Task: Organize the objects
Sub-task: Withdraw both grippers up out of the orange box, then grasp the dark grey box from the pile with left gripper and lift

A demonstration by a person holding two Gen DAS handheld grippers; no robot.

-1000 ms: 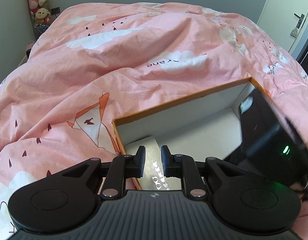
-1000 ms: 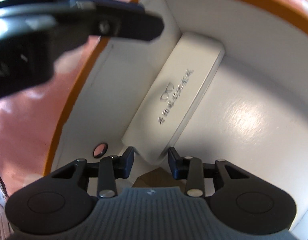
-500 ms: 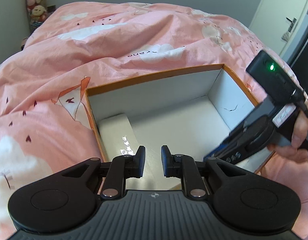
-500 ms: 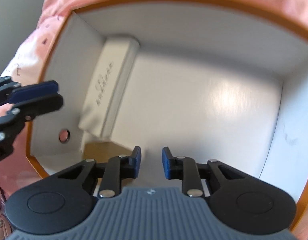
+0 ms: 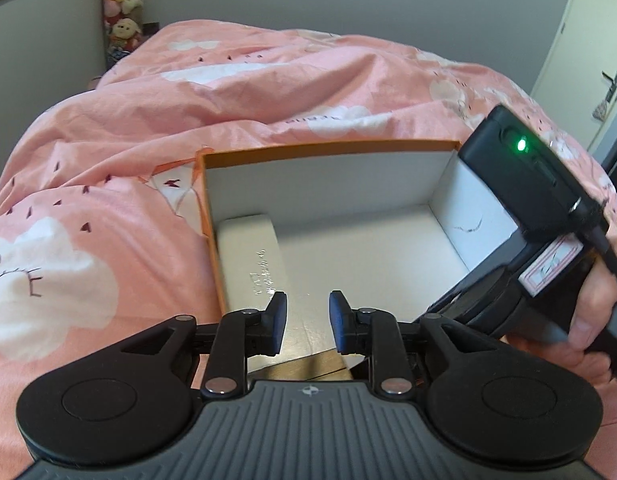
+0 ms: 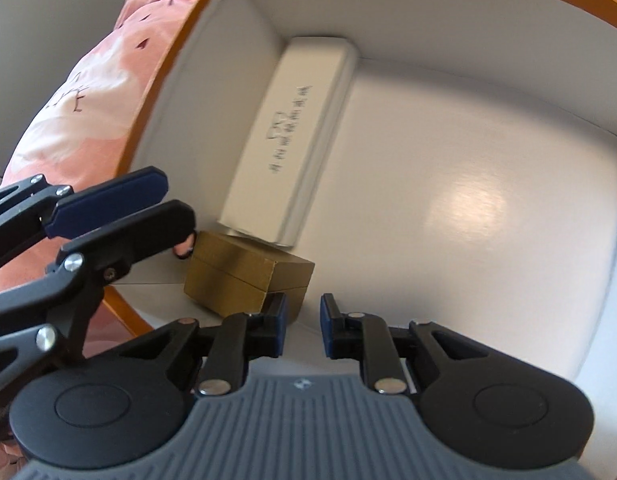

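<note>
An orange-rimmed white cardboard box (image 5: 328, 147) lies open on a pink bedspread. Inside, a long white case (image 5: 252, 256) with silver lettering lies along the left wall; it also shows in the right wrist view (image 6: 292, 144). A small gold-brown box (image 6: 244, 280) sits at the case's near end. My left gripper (image 5: 307, 322) is open and empty over the box's near edge. My right gripper (image 6: 301, 328) is open and empty above the box floor, close to the gold-brown box. The right gripper's body (image 5: 528, 208) shows at the box's right wall.
The pink bedspread (image 5: 148, 120) with white clouds surrounds the box. Plush toys (image 5: 122, 8) stand against the far wall at the left. A white door (image 5: 588, 52) is at the far right. The left gripper's fingers (image 6: 108, 200) reach in from the left in the right wrist view.
Both grippers have drawn back and up from the white case. The right gripper let go of the case, which now lies against the left wall. The gold-brown box has come into view.
</note>
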